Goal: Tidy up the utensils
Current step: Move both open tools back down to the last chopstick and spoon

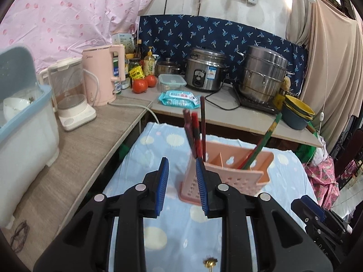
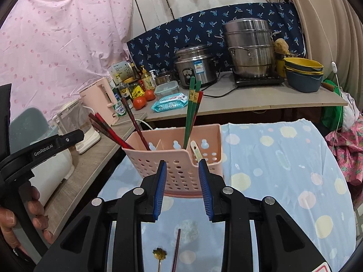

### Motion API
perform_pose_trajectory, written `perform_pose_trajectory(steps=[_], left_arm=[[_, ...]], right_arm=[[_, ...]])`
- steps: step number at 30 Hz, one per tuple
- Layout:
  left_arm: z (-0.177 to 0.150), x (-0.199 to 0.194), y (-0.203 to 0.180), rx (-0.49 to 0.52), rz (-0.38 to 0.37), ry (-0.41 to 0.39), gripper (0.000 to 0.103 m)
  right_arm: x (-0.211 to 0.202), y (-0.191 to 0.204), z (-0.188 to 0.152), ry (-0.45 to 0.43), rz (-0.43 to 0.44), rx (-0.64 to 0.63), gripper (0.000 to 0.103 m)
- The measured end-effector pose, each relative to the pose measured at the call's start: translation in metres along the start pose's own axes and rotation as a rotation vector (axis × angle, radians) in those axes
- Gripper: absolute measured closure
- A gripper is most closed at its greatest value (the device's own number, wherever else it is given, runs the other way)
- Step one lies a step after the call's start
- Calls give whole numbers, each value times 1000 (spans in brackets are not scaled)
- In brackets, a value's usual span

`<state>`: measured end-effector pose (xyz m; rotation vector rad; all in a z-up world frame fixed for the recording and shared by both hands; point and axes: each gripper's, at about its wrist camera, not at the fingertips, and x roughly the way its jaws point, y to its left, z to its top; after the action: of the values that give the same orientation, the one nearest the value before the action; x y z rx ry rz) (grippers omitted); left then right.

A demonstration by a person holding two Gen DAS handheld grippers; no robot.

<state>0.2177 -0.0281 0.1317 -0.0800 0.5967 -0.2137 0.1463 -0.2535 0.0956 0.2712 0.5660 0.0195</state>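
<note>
Looking over a table (image 2: 283,170) draped in a blue dotted cloth, I see a counter (image 2: 249,106) behind it with a steamer (image 2: 249,49), rice cooker (image 2: 195,65), kettle (image 1: 102,74), tomatoes (image 1: 144,83) and a wipes pack (image 1: 179,97).

On the cloth stands the pink holder (image 2: 181,161), upright and divided into compartments. Dark red chopsticks (image 2: 109,129) lean out of its left compartment, green chopsticks (image 2: 191,111) stand in the right one, and a pale handle (image 2: 196,150) sits beside them.

My left gripper (image 1: 182,185) is just short of the holder, blue pads partly spread, nothing between them; its right pad overlaps the holder's corner, and I cannot tell if it touches. My right gripper (image 2: 182,183) sits at the holder's near wall, pads likewise partly spread and empty. A hand (image 2: 20,222) grips the left tool's handle.

Nearest me on the cloth lie one loose dark chopstick (image 2: 176,249) and a small gold spoon (image 2: 159,255), side by side, apart.
</note>
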Motion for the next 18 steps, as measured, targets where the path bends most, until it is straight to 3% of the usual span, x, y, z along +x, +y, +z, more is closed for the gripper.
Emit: perform_pose_trajectory(steps=[18], left_arm=[[-102, -14, 13, 11, 22, 159, 79]], right_arm=[[-24, 7, -114, 203, -17, -54, 74]])
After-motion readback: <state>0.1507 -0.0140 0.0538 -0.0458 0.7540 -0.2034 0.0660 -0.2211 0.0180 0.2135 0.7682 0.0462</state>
